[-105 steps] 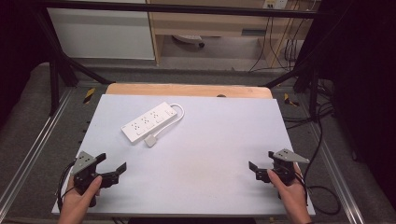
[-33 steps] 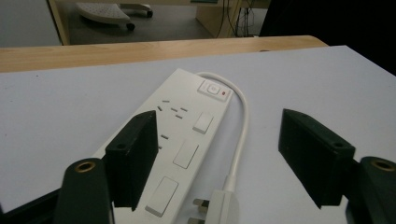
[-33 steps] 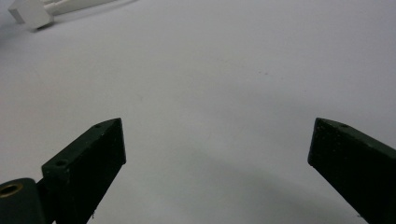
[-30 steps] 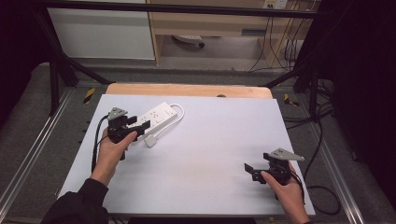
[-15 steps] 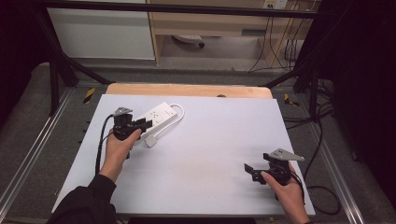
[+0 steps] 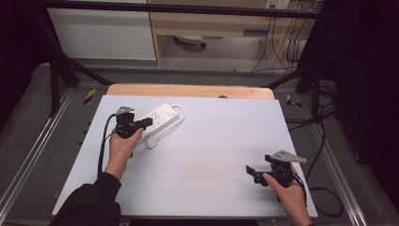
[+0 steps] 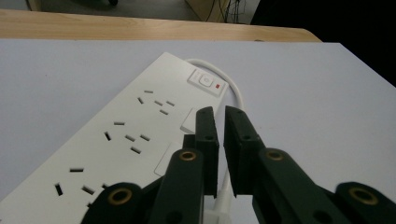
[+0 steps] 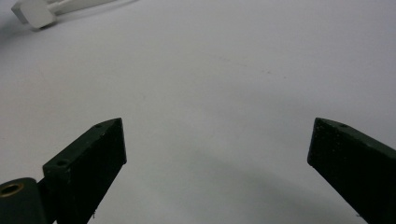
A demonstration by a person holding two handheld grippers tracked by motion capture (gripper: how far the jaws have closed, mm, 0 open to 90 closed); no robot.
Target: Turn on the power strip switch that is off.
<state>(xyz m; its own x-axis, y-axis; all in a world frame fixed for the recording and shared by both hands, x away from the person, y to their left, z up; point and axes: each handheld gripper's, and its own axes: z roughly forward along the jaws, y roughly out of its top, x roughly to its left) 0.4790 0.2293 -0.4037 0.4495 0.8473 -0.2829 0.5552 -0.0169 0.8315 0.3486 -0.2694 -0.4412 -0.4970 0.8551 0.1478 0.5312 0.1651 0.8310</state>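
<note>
Near the far left corner of the table (image 6: 211,155), we have the left gripper (image 6: 147,122) over the white power strip (image 6: 162,117), which lies slantwise there with its cord (image 6: 181,113) looped round its far end and its plug (image 6: 151,142) resting on the table just beside the near edge of the strip. Our left jaws have just been closing and now stand nearly together, a thin slit between them; in the left gripper view (image 7: 219,119) nothing sits in that slit, and the tips hang over the strip's right edge, short of the switch (image 7: 206,82) with its red lamp. Whether the tips touch the strip we cannot tell. We judge that we are narrowing the claw to use it as a poking tip, most likely for the switch, so the reach is done and the press itself is left: the tips have yet to go forward to the switch and come down on it. Our right gripper (image 6: 256,173) waits near the right near corner of the table, well apart from the strip, its jaws wide and empty over bare table, as the right gripper view (image 8: 215,149) shows. It has no part in the work yet.
</note>
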